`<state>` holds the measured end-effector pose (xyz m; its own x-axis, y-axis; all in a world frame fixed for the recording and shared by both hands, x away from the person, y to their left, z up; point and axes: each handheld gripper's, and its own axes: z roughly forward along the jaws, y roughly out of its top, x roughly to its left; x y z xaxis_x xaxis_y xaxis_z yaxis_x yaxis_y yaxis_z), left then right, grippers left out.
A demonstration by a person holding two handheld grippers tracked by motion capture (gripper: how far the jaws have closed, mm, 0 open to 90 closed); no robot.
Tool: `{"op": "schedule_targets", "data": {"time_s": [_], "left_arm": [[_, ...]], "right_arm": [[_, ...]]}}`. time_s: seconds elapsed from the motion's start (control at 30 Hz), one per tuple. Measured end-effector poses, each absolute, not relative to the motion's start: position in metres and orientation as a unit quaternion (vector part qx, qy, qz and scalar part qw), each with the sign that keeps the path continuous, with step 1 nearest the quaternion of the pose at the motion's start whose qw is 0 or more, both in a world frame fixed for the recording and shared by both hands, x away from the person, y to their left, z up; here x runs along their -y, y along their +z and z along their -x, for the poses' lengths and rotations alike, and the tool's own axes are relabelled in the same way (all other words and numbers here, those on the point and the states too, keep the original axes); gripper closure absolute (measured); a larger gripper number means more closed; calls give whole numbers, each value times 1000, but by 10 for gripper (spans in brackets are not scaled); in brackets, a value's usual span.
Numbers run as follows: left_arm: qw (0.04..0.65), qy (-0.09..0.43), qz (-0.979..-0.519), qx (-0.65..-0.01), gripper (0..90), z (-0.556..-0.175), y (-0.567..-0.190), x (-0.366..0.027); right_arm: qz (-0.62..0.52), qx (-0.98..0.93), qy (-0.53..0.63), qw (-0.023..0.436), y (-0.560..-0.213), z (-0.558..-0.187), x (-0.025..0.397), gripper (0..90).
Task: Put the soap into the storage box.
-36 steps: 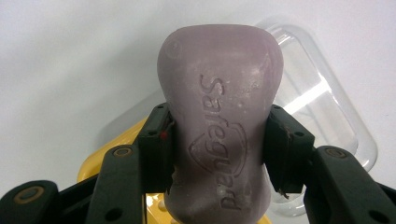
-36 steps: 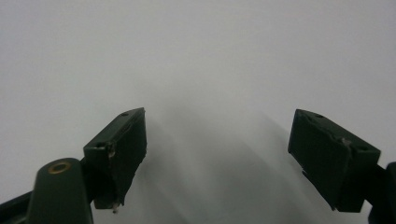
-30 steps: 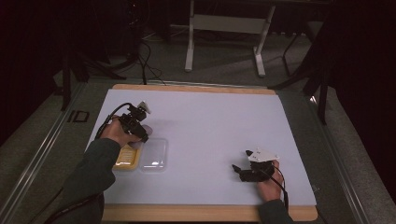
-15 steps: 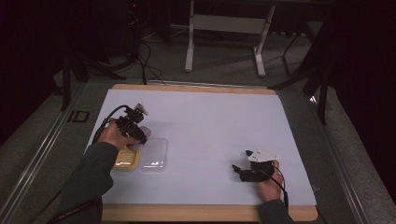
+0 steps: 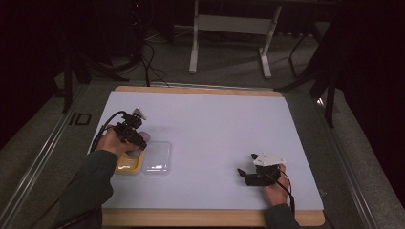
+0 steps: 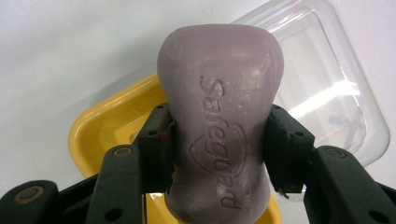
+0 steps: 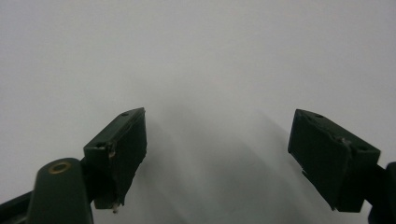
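Two grippers work over a white table (image 5: 205,124), one toward each side of it. Starting at the left, the left gripper (image 5: 138,141) sits at about nine o'clock on the table, held in the person's left hand (image 5: 114,143), with its cable looping back toward the table's left edge. Its jaws are clenched on a bar of soap (image 6: 219,121), pale purple with a brand name pressed into its face; the left gripper view shows a black pad pressing on each side of the bar at its narrow waist, with the bar's rounded end sticking out past the jaws. The soap is lifted above a yellow soap dish (image 6: 105,126), which lies on the table just below and behind it. Touching that dish, on its three o'clock side in the high view, lies a clear plastic lid (image 5: 157,156), flat on the white surface.

Farther right, at about five o'clock on the table and well apart from the dish and lid, the right gripper (image 5: 244,174) rests low, held in the person's right hand (image 5: 273,187), with its tips pointing toward nine o'clock. Its jaws stand released, spread wide with nothing between them, and the right gripper view shows bare white table beyond them.
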<state>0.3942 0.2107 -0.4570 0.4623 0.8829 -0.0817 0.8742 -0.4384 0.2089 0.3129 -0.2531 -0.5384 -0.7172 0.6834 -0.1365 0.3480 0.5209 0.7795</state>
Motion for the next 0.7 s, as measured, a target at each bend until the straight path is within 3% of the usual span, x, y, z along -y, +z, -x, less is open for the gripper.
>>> {"op": "schedule_targets", "data": {"time_s": [0.7], "left_arm": [[110,14,-822,-559,498,-382,-471,-234]], "right_arm": [[-303,-845,380,226,-538,-312,252,192]]}}
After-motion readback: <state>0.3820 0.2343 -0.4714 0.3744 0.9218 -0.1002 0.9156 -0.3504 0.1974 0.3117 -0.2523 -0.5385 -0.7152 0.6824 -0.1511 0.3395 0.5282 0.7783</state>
